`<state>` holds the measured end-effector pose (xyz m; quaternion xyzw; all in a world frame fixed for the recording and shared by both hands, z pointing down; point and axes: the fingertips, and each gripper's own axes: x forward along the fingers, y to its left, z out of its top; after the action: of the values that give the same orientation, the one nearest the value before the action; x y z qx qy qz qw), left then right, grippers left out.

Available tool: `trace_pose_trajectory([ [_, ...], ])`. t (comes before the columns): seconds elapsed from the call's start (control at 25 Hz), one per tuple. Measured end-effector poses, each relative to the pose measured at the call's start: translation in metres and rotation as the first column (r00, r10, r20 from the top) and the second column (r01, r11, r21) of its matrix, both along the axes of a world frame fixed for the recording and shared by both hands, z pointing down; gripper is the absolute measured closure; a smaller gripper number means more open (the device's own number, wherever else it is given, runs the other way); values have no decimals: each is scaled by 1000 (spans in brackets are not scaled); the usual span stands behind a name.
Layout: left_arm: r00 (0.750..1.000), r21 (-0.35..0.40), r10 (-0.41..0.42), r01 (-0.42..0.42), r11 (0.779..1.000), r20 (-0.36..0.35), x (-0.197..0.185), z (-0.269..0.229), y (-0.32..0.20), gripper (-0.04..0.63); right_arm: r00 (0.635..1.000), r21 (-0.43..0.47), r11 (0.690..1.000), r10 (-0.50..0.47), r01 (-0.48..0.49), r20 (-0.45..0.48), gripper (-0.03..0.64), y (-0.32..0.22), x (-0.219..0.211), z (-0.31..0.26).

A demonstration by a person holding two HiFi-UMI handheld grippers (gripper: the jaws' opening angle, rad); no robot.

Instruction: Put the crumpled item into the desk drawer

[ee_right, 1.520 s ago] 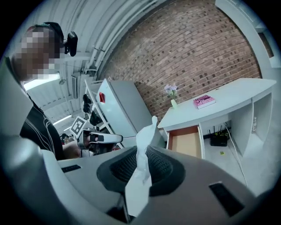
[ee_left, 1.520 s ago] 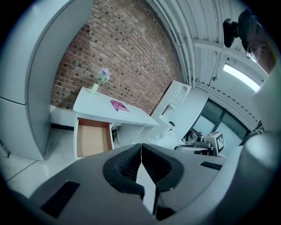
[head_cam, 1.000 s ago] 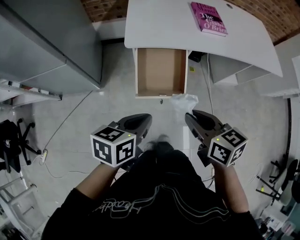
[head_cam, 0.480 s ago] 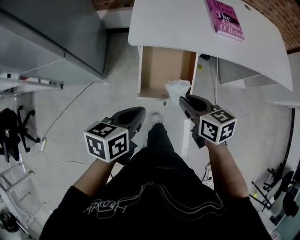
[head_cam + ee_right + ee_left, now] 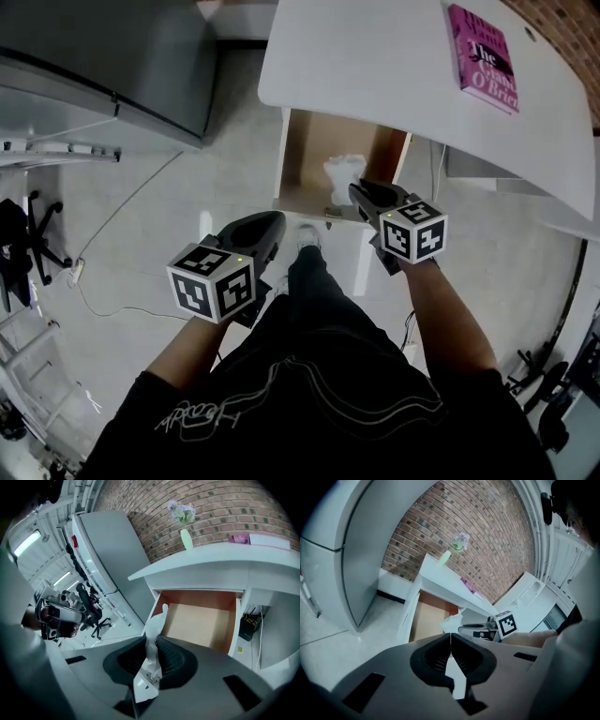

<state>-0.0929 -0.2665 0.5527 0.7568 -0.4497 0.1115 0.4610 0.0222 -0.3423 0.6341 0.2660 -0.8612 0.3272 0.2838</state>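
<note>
The desk drawer (image 5: 312,155) stands pulled open, its brown bottom bare. My right gripper (image 5: 360,193) is shut on the white crumpled item (image 5: 343,175), holding it over the drawer's front right part. In the right gripper view the crumpled item (image 5: 153,637) sticks up from between the jaws, with the open drawer (image 5: 201,620) just ahead. My left gripper (image 5: 270,225) hangs lower left of the drawer front, shut with nothing in it. From the left gripper view, the drawer (image 5: 425,619), the crumpled item (image 5: 453,619) and the right gripper (image 5: 474,630) all show ahead.
The white desk top (image 5: 375,56) carries a pink book (image 5: 483,56) and a vase of flowers (image 5: 186,535). A grey cabinet (image 5: 103,56) stands left of the desk. A cable (image 5: 103,253) and an office chair (image 5: 19,244) are on the floor at left. The person's foot (image 5: 307,236) is under the drawer front.
The right gripper has carried the crumpled item forward, from in front of the drawer to over its front part. The left gripper has hardly moved.
</note>
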Motion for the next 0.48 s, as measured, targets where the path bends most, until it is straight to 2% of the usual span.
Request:
trace_pose_trajectory([
  [0.48, 997, -81, -83, 83, 993, 2, -27, 58, -25, 574, 997, -97, 994, -57, 53, -45, 540, -45, -17, 112],
])
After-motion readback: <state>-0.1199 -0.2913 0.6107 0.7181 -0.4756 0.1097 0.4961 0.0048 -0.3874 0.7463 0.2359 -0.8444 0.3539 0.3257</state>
